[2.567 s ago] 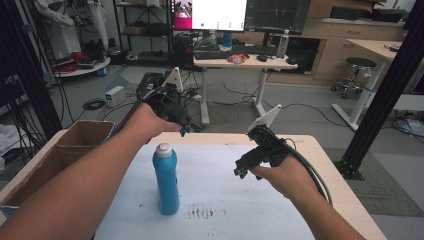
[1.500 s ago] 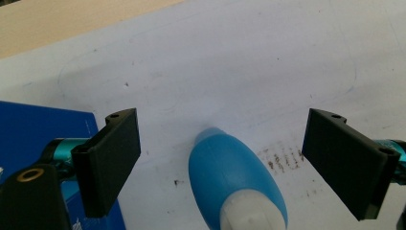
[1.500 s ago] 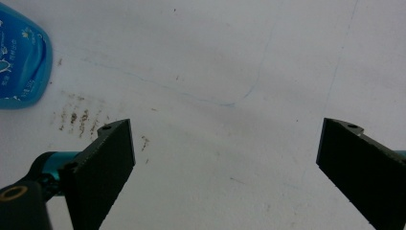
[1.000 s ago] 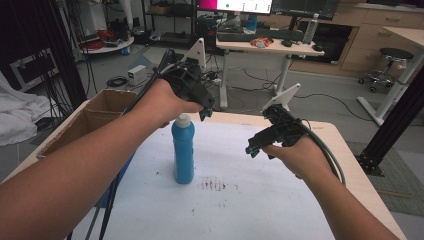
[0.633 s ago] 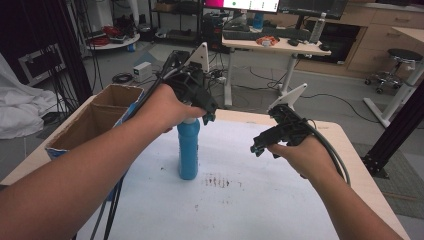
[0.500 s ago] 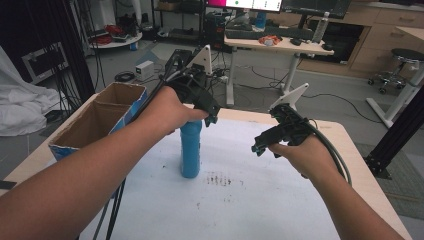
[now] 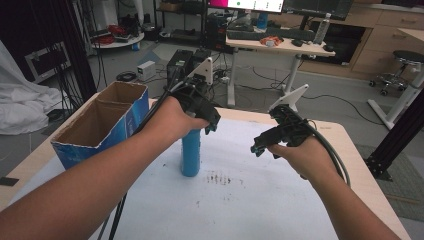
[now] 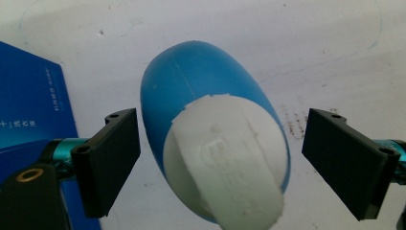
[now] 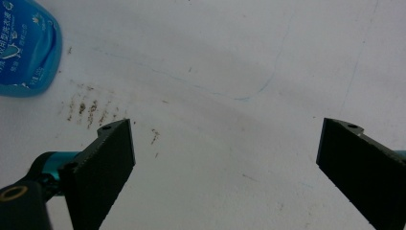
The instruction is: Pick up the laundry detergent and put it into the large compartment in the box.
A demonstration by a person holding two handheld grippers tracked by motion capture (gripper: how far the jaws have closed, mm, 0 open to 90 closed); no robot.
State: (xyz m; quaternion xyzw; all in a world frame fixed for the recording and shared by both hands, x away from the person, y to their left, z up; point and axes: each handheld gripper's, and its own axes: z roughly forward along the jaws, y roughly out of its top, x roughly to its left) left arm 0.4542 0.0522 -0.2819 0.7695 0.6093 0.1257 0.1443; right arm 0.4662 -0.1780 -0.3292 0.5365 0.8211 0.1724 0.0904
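A blue bottle (image 7: 190, 152) with a white cap stands upright on the white sheet near the table's middle. My left gripper (image 7: 210, 125) hangs right above it, open. In the left gripper view the white cap (image 8: 227, 160) lies between the two spread jaws (image 8: 220, 165), touching neither. My right gripper (image 7: 256, 149) hovers over the sheet to the bottle's right, open and empty. The right gripper view looks down on the bare sheet between wide jaws (image 9: 225, 165), with the blue bottle's base (image 9: 26, 45) at the upper left.
An open cardboard box with blue sides (image 7: 100, 125) stands at the table's left edge, close to the bottle. Dark smudges (image 7: 220, 178) mark the sheet beside the bottle. The wooden table edge (image 7: 357, 165) runs along the right. Desks, a stool and cables stand beyond.
My left gripper has come over the bottle's top and now straddles the cap. The right gripper kept its place to the right, still open.
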